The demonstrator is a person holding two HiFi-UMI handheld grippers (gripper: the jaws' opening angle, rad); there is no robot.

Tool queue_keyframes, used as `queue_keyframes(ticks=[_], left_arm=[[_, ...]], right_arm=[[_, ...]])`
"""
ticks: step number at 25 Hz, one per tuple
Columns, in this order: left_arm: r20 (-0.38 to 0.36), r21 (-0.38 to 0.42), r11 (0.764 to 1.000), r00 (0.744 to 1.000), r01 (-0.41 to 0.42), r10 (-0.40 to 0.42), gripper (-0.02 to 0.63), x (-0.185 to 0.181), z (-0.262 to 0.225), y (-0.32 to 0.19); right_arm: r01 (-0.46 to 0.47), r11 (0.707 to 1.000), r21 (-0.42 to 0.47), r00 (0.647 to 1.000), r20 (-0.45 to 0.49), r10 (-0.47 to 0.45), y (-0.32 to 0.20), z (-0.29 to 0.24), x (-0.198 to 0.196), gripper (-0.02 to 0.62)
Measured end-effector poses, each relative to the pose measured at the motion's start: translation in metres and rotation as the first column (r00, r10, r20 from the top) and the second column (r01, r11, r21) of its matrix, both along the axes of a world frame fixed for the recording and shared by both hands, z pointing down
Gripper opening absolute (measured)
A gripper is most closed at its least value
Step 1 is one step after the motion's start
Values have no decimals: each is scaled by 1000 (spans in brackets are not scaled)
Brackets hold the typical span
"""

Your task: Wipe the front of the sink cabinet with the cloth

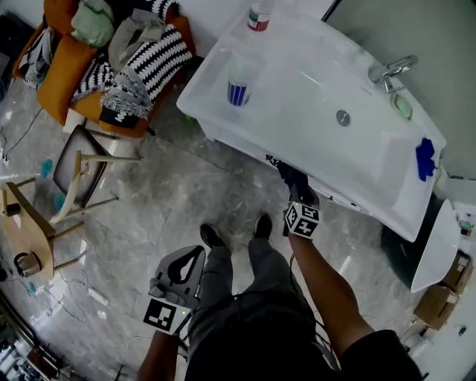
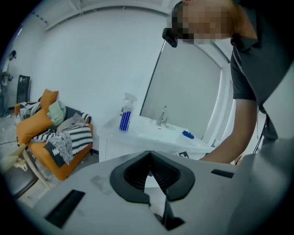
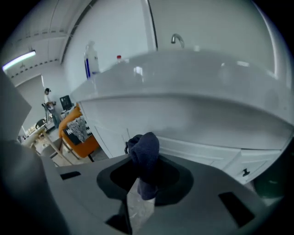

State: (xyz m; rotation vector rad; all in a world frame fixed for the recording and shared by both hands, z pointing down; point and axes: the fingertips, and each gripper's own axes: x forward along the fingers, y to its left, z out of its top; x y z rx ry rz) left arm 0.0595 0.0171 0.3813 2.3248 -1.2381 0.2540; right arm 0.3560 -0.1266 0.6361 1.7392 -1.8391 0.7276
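The white sink (image 1: 387, 160) sits on a white cabinet whose front (image 3: 193, 126) fills the right gripper view, close ahead. My right gripper (image 1: 296, 187) reaches under the sink's front edge and is shut on a dark blue cloth (image 1: 292, 175). In its own view the cloth (image 3: 144, 153) stands bunched up out of the right gripper (image 3: 146, 170), just short of the cabinet panels. My left gripper (image 1: 196, 254) hangs low beside the person's leg, shut and holding nothing. The left gripper (image 2: 149, 156) points at the cabinet's side (image 2: 112, 149) from a distance.
On the sink are a blue-striped cup (image 1: 238, 85), a bottle (image 1: 259, 15), a faucet (image 1: 390, 71) and a blue rag (image 1: 425, 158). An orange armchair (image 1: 56, 82) piled with clothes and a wooden chair (image 1: 82, 171) stand at the left. Cardboard boxes (image 1: 446, 290) sit at the right.
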Motion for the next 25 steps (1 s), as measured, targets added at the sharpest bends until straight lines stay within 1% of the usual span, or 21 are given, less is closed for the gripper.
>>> queue_keyframes(ticks=[2, 4, 7, 9, 10, 12, 14, 16, 17, 19, 22, 23, 25], left_arm=[[6, -53, 998, 1000, 24, -24, 5, -5, 25, 9], [12, -97, 994, 999, 42, -41, 5, -10, 45, 17], [4, -134, 989, 998, 69, -69, 5, -18, 62, 25], [-4, -138, 988, 997, 72, -73, 5, -21, 66, 25], [-8, -133, 989, 997, 69, -71, 5, -21, 66, 22], [-22, -119, 991, 998, 63, -66, 5, -20, 63, 16], [-37, -106, 992, 997, 62, -66, 5, -21, 58, 12], [-47, -105, 992, 997, 63, -69, 5, -24, 56, 11], [-50, -110, 992, 996, 65, -70, 5, -26, 58, 11], [-54, -126, 990, 996, 64, -72, 5, -30, 64, 12], [-54, -141, 988, 996, 59, -68, 5, -32, 70, 10], [-55, -141, 988, 996, 57, -66, 5, -31, 70, 9], [-56, -135, 990, 997, 50, -58, 5, -29, 68, 6]], right_arm=[[-9, 999, -37, 999, -31, 7, -11, 40, -7, 81], [-31, 998, -50, 999, -28, 29, -26, 66, -15, 81], [-93, 994, -51, 996, 7, 94, -44, 78, -21, 81], [-124, 991, -59, 992, 12, 125, -43, 77, -14, 83], [-130, 990, -57, 991, -9, 130, -40, 75, -4, 83], [-158, 986, -50, 985, -78, 154, -27, 69, 30, 83], [-224, 973, -54, 967, -136, 215, -8, 63, 73, 83], [-286, 956, -61, 948, -164, 273, 6, 61, 102, 83], [-295, 953, -63, 945, -168, 282, 8, 62, 105, 83], [-257, 964, -67, 956, -162, 243, -1, 67, 87, 83], [-164, 983, -77, 980, -125, 154, -26, 82, 33, 83], [-161, 984, -83, 983, -102, 152, -33, 86, 18, 83], [-208, 974, -93, 978, -41, 205, -42, 91, 3, 83]])
